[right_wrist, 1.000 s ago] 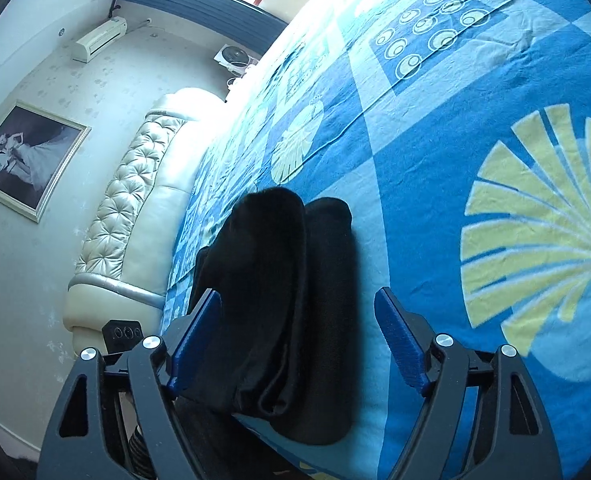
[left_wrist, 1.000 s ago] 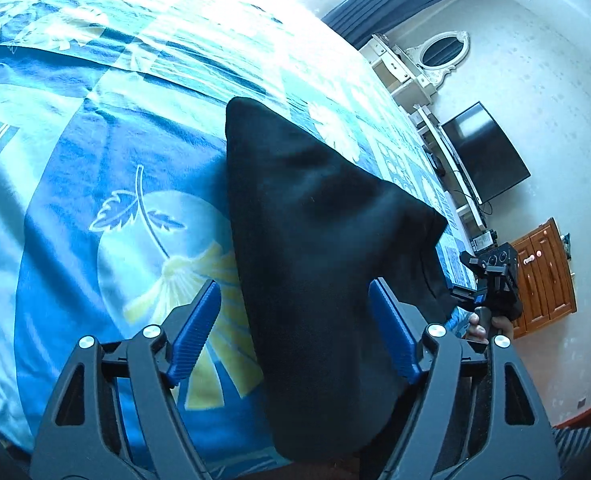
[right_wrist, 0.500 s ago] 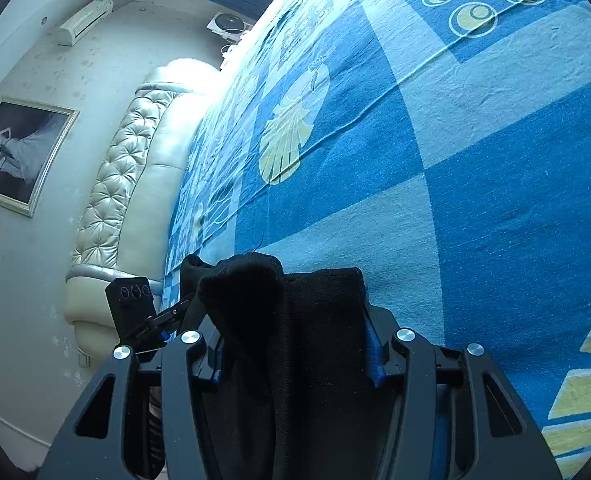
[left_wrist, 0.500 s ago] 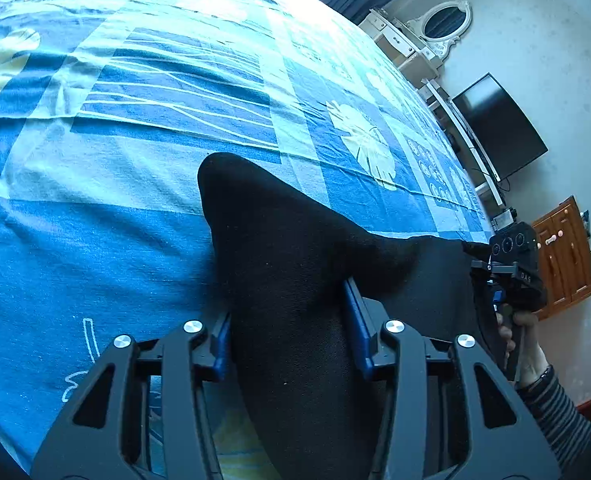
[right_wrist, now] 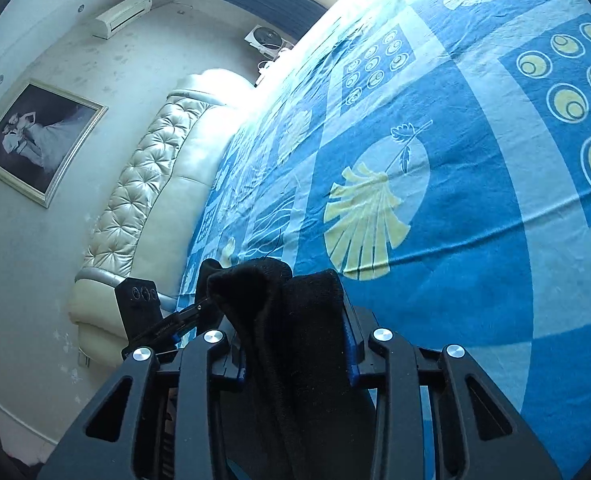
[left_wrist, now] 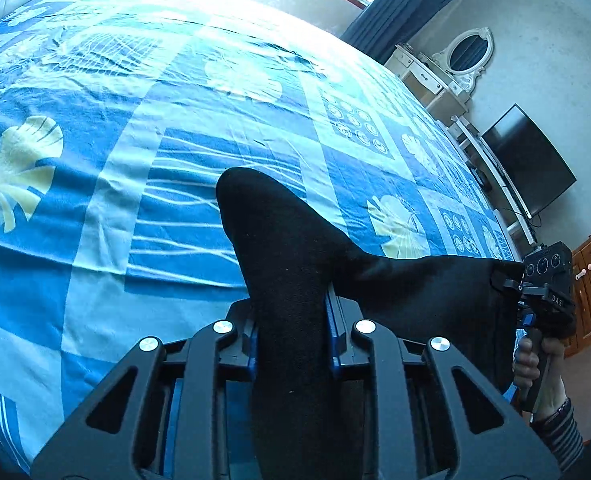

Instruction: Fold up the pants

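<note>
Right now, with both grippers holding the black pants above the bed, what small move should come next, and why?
Probably carry the black pants forward and lay the fold down: left gripper and right gripper have just closed on bunched fabric, lifted off the blue bedspread.

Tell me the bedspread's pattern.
Blue patchwork bedspread with pale yellow shells, leaves and rings; clearest in the right wrist view.

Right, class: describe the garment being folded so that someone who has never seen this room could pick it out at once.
Start at the big bed with the blue patterned bedspread. Above its near edge, the left tongs and the right tongs each pinch one end of the black pants, stretched between them. It is the only plain black cloth against the blue and yellow prints.
</note>
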Demonstrator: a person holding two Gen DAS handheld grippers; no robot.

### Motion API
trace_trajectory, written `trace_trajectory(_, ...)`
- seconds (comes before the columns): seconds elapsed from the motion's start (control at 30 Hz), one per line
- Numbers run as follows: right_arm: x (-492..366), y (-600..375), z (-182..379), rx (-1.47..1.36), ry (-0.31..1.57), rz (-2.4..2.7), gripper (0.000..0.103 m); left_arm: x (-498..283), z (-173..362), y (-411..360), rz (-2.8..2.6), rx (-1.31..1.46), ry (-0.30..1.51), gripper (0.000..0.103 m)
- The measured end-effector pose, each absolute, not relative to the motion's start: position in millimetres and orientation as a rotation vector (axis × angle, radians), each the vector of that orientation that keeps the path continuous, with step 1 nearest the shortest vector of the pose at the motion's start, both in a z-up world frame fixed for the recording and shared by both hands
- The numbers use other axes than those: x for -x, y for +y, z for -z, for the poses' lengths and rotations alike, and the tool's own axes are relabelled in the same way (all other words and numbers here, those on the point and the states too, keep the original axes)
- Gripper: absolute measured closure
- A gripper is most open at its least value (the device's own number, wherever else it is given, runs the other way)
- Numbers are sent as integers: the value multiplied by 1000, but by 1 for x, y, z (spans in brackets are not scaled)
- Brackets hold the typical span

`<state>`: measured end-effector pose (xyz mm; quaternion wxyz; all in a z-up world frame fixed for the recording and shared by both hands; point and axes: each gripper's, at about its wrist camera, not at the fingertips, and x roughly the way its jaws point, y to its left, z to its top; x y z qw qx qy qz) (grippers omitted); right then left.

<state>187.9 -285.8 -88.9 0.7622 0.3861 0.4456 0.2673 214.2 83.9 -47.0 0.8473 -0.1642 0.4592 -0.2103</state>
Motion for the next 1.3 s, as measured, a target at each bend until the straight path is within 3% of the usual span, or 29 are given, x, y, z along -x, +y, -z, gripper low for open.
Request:
trace_trajectory(0.33,-217,-293,147,-953,1051,-512,69,-243,78,96,426,359,1022,77)
trace_trajectory(1.3,-211,-294,152,-977,980,-551,70,-239,87,98,444,362,987,69)
